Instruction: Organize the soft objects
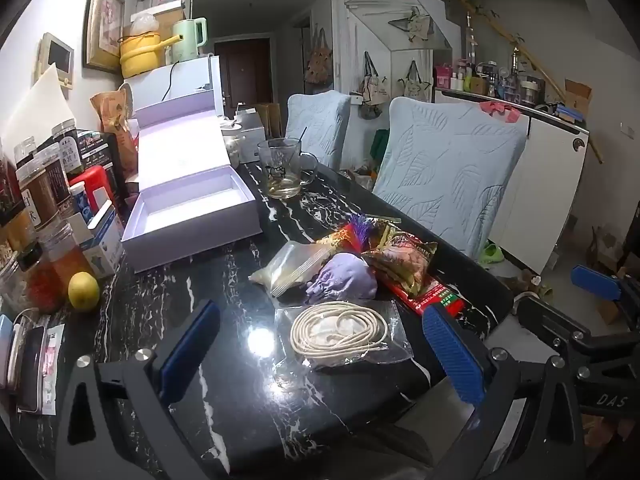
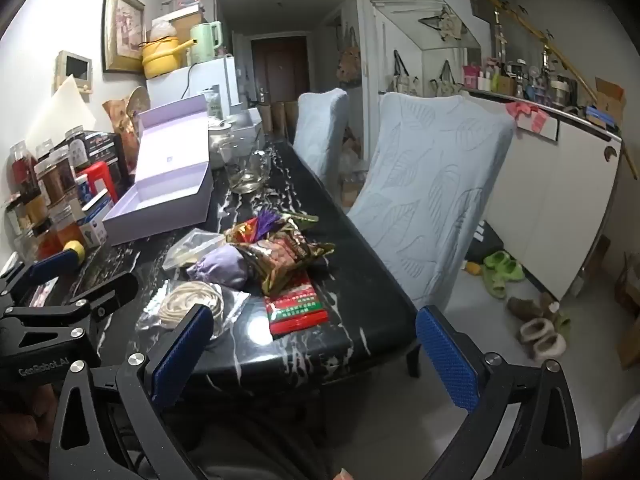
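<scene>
**Soft items heaped on the tabletop, both tools empty**

Tabletop [image 1: 224, 280]: black marble with white veins, chairs in pale blue covers along its far side.

Cord [image 1: 338, 330]: a cream coil in a clear bag, nearest the left tool, at the front of the heap.

Pouch [image 1: 344, 282]: lilac cloth, gathered at the neck, lying just behind the cord and touching its bag.

Zip bag [image 1: 290, 266]: clear plastic, left of the pouch, partly overlapped by it.

Snack bag [image 1: 402, 262]: crumpled foil, right of the pouch, resting on a red packet [image 1: 434, 298] that reaches toward the table's edge. A purple tassel [image 1: 362, 228] is seen behind it.

Box [image 1: 192, 204]: white, lid raised, empty inside, set left of the heap and well apart from it. A glass mug [image 1: 286, 168] stands behind it.

Lemon [image 1: 83, 291]: placed at the left edge beside jars.

Left tool [image 1: 320, 356]: jaws spread wide, nothing between them, held above the tabletop before the cord.

Right tool [image 2: 316, 354]: jaws likewise wide, nothing gripped, held over the table's near corner.
</scene>
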### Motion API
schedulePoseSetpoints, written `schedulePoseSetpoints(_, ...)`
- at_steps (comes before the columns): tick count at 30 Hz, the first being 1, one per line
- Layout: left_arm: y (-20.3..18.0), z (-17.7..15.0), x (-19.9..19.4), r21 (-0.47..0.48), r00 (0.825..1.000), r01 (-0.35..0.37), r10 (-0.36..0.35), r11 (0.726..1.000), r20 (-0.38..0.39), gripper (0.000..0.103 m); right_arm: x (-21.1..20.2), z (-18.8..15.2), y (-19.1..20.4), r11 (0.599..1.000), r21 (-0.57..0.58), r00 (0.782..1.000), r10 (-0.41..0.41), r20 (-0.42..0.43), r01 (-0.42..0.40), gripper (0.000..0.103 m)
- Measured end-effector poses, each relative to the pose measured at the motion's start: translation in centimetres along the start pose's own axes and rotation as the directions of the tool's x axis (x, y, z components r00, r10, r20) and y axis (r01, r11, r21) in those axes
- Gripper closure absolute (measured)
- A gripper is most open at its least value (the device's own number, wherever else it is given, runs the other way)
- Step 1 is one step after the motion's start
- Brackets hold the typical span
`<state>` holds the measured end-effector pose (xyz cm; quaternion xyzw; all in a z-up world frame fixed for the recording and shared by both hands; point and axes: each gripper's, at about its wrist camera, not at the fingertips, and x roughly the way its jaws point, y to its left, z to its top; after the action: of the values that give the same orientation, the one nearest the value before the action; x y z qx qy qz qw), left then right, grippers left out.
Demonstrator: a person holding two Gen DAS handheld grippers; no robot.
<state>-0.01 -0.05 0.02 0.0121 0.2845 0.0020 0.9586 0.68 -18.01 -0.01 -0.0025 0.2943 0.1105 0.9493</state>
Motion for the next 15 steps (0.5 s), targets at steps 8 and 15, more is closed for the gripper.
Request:
schedulePoseSetpoints(8, -0.17, 0.18, -0.62, -0.006, 1.000, 0.017, -0.017, 1.000, 0.006, 0.000, -0.27, 0.13, 0.28, 1.000, -0.009, 1.000, -0.003, 0.000, 0.003, 0.000)
schedulePoseSetpoints(15, -0.03, 0.13, -0.95, -0.005, 1.000, 0.021, -0.021, 1.000, 0.013, 0.000, -0.79, 0.19, 0.58, 1.000, -0.022, 1.000, 0.003, 0.016, -0.003, 0.000)
